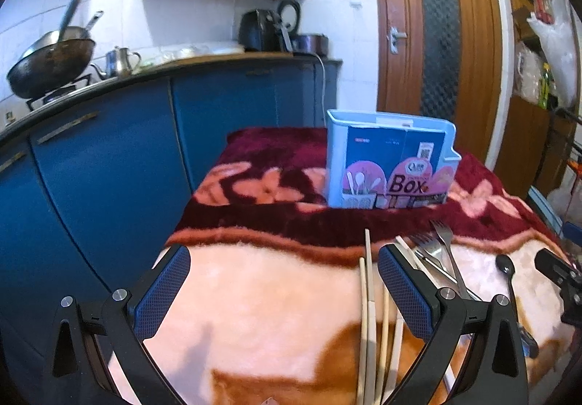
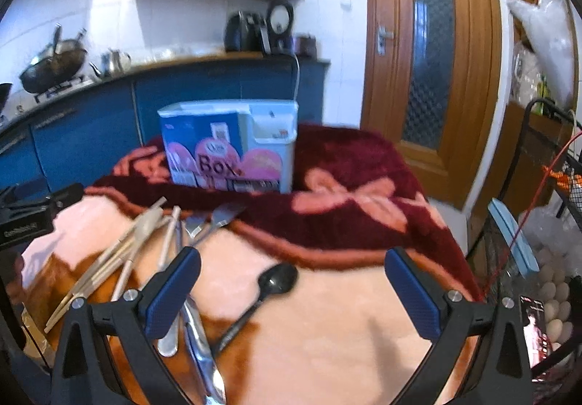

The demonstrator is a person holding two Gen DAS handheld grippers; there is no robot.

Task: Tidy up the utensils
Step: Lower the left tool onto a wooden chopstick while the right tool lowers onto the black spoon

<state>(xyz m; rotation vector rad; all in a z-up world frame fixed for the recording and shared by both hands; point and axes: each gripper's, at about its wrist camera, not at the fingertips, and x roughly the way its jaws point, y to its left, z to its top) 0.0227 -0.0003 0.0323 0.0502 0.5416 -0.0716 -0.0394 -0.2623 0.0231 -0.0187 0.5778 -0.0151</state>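
Utensils lie loose in a heap on the blanket-covered surface [image 1: 254,314], toward its near edge: pale chopsticks [image 1: 367,296], metal forks [image 1: 442,241] and a black spoon [image 2: 269,292]. The light blue utensil box [image 1: 389,157] stands upright toward the far edge, on the dark red band of the blanket, well apart from the heap; whether its compartments hold anything cannot be seen. Chopsticks and forks run lengthwise from near edge to far edge, roughly along the line of the fingers. The left gripper [image 1: 283,292] is spread wide and holds nothing; the chopsticks lie just inside its right finger [image 1: 403,292], the forks just beyond it. The right gripper [image 2: 291,292] is likewise spread and empty; the black spoon lies between its fingers, left of centre, bowl toward the box, handle slanting back to the near left. Forks pass under its left finger [image 2: 174,292]. Judgement: the right gripper is better placed for the spoon, the left for chopsticks; either needs a descent and a close across the utensil's long axis.
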